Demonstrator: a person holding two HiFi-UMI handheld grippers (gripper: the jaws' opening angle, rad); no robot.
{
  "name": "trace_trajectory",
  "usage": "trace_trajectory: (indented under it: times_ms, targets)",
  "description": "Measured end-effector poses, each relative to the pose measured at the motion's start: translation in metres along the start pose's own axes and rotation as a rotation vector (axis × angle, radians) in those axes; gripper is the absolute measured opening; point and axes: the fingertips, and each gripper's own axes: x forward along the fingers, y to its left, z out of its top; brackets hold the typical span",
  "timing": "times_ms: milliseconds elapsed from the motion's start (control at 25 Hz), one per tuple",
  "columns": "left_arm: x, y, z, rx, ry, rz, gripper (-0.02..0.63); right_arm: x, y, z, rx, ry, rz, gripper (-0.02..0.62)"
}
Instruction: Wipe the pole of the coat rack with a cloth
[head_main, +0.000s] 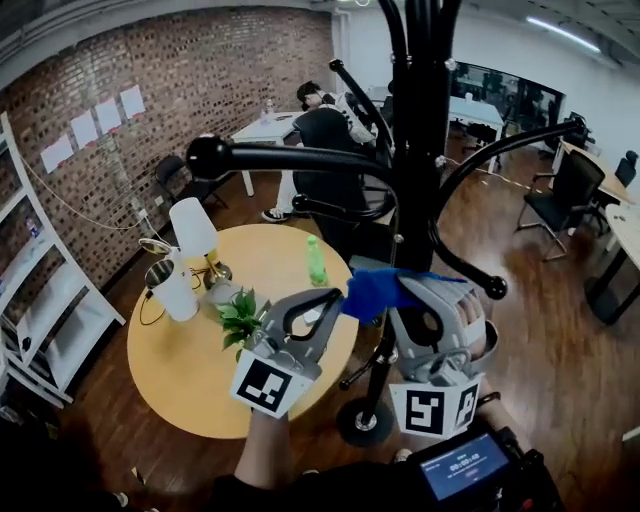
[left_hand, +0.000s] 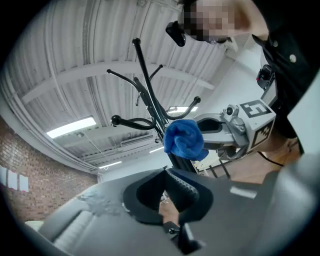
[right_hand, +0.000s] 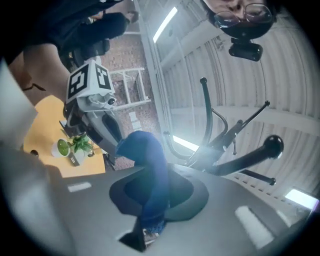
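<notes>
At the black pole of the coat rack, beneath hook arms that curve out on both sides, the right gripper clamps a bunched blue cloth in front of the pole. The left gripper hangs just beside the cloth, jaws together on nothing. Behind them a round table carries a green bottle near its right edge, a plant and a lamp.

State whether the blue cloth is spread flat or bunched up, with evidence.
Bunched up. The cloth shows as a crumpled wad, pinched in the right gripper by the pole.
</notes>
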Motion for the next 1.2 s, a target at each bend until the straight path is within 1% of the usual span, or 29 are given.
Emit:
trace_trajectory:
  times_ms: [40,120,160,200,280,320,400,440,520,600,680,760,800,960,1080,1200]
  targets:
    - [-0.005,0.003,-0.001,-0.019,-0.019,-0.052,0.003,0.004,-0.001,0.002,-0.013,0.052,-0.036,0.051]
    - [-0.018,0.012,-0.007,-0.015,-0.034,-0.136,0.003,0.014,-0.001,0.006,-0.036,0.134,-0.092,0.051]
    - [-0.025,0.018,-0.01,-0.014,-0.035,-0.156,0.003,0.019,-0.001,0.007,-0.043,0.169,-0.11,0.051]
    - [-0.028,0.022,-0.01,-0.033,-0.045,-0.166,0.003,0.022,-0.002,0.007,-0.045,0.202,-0.123,0.051]
    - [-0.027,0.022,-0.002,-0.072,-0.089,-0.207,0.003,0.021,-0.008,0.007,-0.041,0.272,-0.145,0.051]
    - [-0.027,0.017,0.004,-0.061,-0.106,-0.241,0.003,0.017,-0.013,0.007,-0.04,0.303,-0.16,0.051]
    - [-0.03,0.009,0.013,-0.015,-0.12,-0.295,0.003,0.013,-0.022,0.01,-0.05,0.342,-0.199,0.051]
    - [-0.032,0.007,0.015,-0.007,-0.126,-0.307,0.003,0.012,-0.026,0.011,-0.056,0.354,-0.217,0.051]
    - [-0.034,0.005,0.015,-0.017,-0.133,-0.317,0.003,0.012,-0.03,0.011,-0.063,0.373,-0.236,0.051]
    - [-0.032,0.002,0.013,-0.019,-0.134,-0.329,0.003,0.012,-0.027,0.006,-0.065,0.387,-0.229,0.051]
    - [-0.03,-0.003,0.01,-0.011,-0.134,-0.351,0.003,0.008,-0.016,-0.002,-0.051,0.417,-0.193,0.051]
    - [-0.027,-0.008,0.003,-0.005,-0.12,-0.363,0.003,0.003,0.003,-0.013,-0.029,0.456,-0.134,0.051]
    - [-0.026,-0.008,-0.001,-0.015,-0.111,-0.359,0.003,0.0,0.014,-0.019,-0.027,0.476,-0.103,0.051]
    - [-0.024,-0.014,-0.029,-0.097,-0.072,-0.352,0.003,-0.015,0.066,-0.046,-0.006,0.559,-0.003,0.051]
    - [-0.025,-0.024,-0.059,-0.114,-0.001,-0.369,0.003,-0.023,0.115,-0.069,0.016,0.636,0.126,0.051]
    - [-0.026,-0.039,-0.081,-0.127,0.036,-0.404,0.003,-0.038,0.169,-0.094,0.089,0.757,0.3,0.051]
